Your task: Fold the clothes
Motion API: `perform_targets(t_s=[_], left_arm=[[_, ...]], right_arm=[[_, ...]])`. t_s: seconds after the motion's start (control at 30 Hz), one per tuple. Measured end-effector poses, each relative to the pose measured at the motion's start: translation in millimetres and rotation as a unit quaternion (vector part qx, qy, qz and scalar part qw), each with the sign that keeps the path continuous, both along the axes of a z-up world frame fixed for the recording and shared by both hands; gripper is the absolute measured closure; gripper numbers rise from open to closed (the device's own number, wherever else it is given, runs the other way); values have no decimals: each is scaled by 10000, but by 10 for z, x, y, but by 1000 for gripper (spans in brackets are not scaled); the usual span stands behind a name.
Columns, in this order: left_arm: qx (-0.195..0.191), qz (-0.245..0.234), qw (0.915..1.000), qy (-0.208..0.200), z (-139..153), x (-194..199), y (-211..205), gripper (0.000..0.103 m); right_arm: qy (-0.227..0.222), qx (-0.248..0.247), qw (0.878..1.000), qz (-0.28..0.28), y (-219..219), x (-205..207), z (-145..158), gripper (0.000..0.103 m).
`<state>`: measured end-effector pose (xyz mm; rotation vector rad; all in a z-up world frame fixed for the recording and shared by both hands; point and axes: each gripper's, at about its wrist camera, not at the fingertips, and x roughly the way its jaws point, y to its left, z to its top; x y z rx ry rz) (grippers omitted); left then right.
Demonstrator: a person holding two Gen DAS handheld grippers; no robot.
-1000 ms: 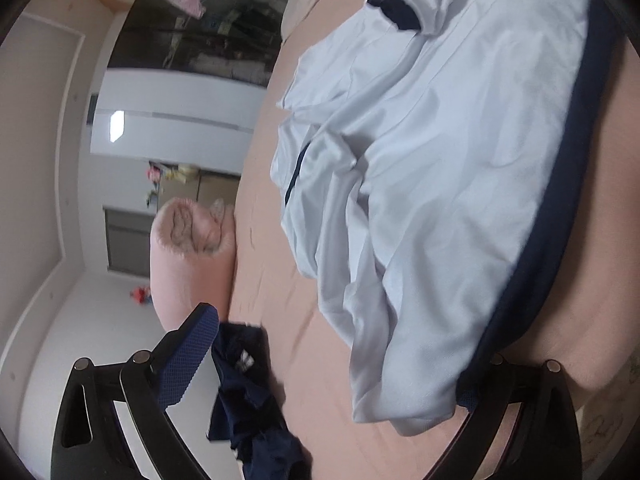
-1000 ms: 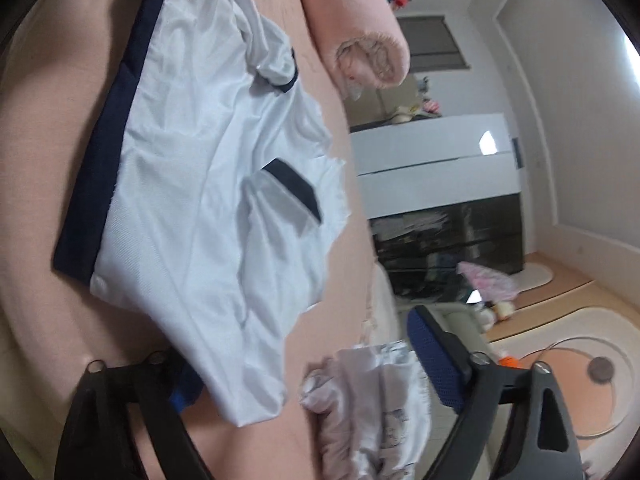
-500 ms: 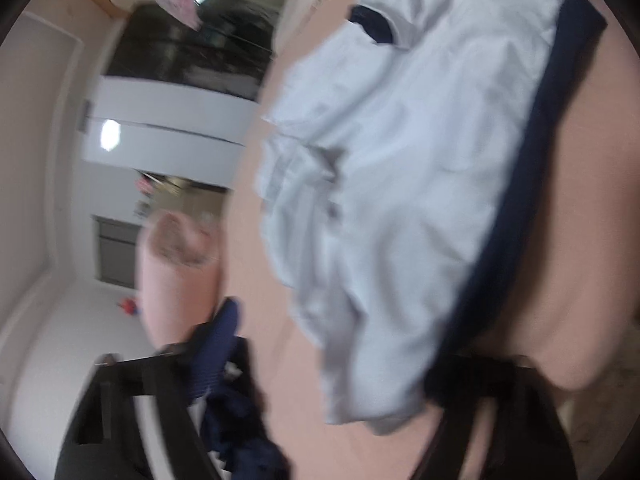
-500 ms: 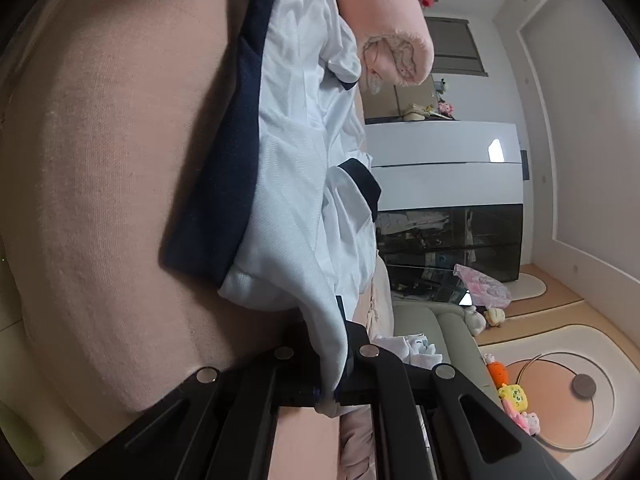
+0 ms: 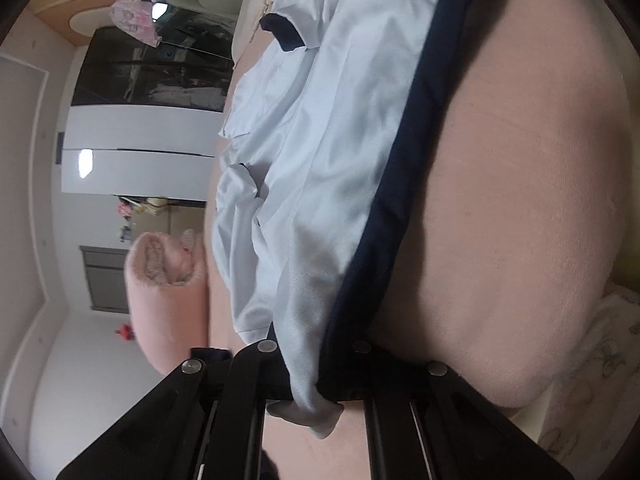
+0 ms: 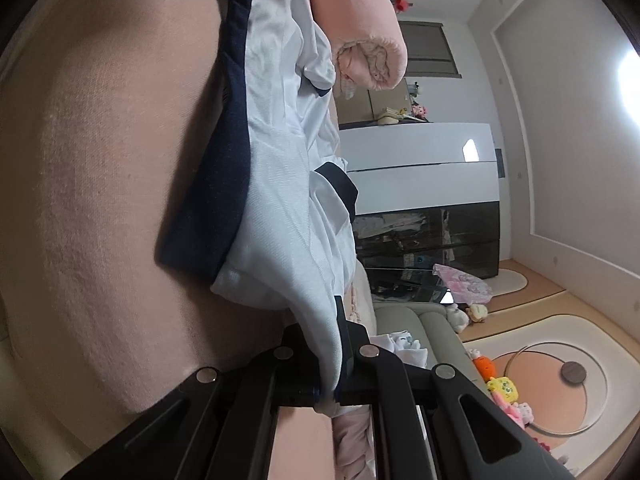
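A pink bedsheet (image 5: 520, 208) is covering the bed that fills most of both wrist views, with a white and dark glass cabinet (image 6: 424, 184) standing against the far wall and soft toys (image 6: 504, 388) lying on the floor beyond. A rolled pink blanket (image 5: 164, 280) is resting at the bed's edge. The white garment with a navy hem (image 5: 320, 168) is lying spread and rumpled across the sheet, its navy band running along the side nearest the bare sheet. The left gripper (image 5: 316, 396) is clamping 1 corner of that garment; its jaws have just been closing, and white cloth and navy hem are bunching out between them. The right gripper (image 6: 328, 392) is pinching another edge of the same garment, its jaws having just closed on the white fabric, which is rising in a taut fold from the pads up toward the rest of the cloth. A second pale garment (image 6: 404, 346) is lying just beyond the right gripper.
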<state>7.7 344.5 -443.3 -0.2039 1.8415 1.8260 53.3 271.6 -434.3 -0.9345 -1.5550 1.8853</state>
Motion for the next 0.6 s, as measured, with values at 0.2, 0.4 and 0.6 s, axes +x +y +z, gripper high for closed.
perform_targets(t_s=[0.2,0.4,0.6], left_arm=[[22,44,10000,-3,-28,-10,-10,100],[-25,18,10000,22,-33,9,-31,100],[-519,-38,9986,-81,10,40,-22,99]], right_arm=[[-16,36,10000,20,1,1,13,95],[-728,-426,9963,155,71,-61,99,96],[-1642,-488,9847,306,134,-142,175,96]])
